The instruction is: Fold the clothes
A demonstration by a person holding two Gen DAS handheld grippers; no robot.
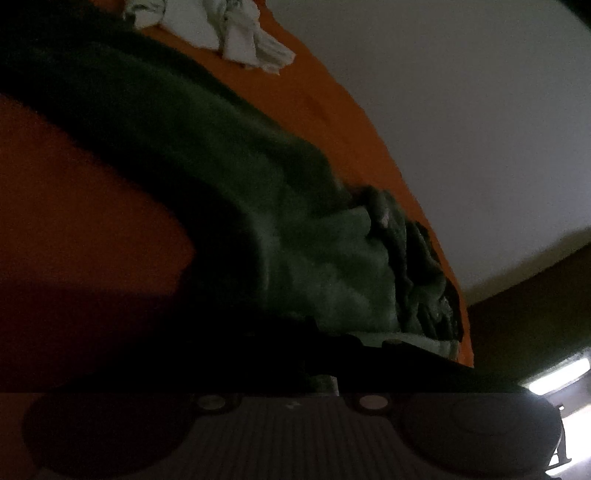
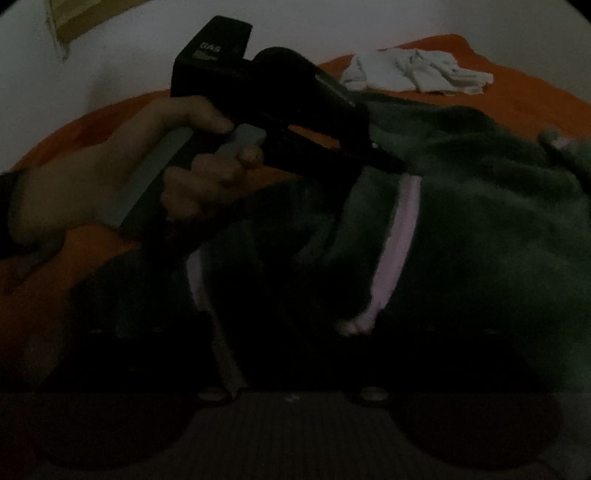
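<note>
1. The left tongs [image 2: 388,162] are pressed together. Their tips sit on the dark green garment [image 2: 480,206], but it is too dark to tell if any cloth is caught between them.
2. A hand [image 2: 122,177] holds the left tongs by the grip. They slant down toward the cloth, I think so the tips can get at an edge.
3. The right tongs are open wide. I cannot see their tips in the dark right wrist view, and nothing shows between them. They hang low over the near part of the garment, maybe ready to take a second spot.
4. The green garment lies spread on the orange bed [image 2: 517,99]. A pale pink stripe [image 2: 402,236] runs along it.
5. In the left wrist view the garment [image 1: 207,177] lies like a long band from the far left to the near right. Its bunched end [image 1: 417,273] is by the bed's edge.
6. I think its long way goes along that stripe, so the fold would go across it.
7. A white crumpled cloth [image 1: 229,29] lies further back on the bed, well apart from the green one.
</note>
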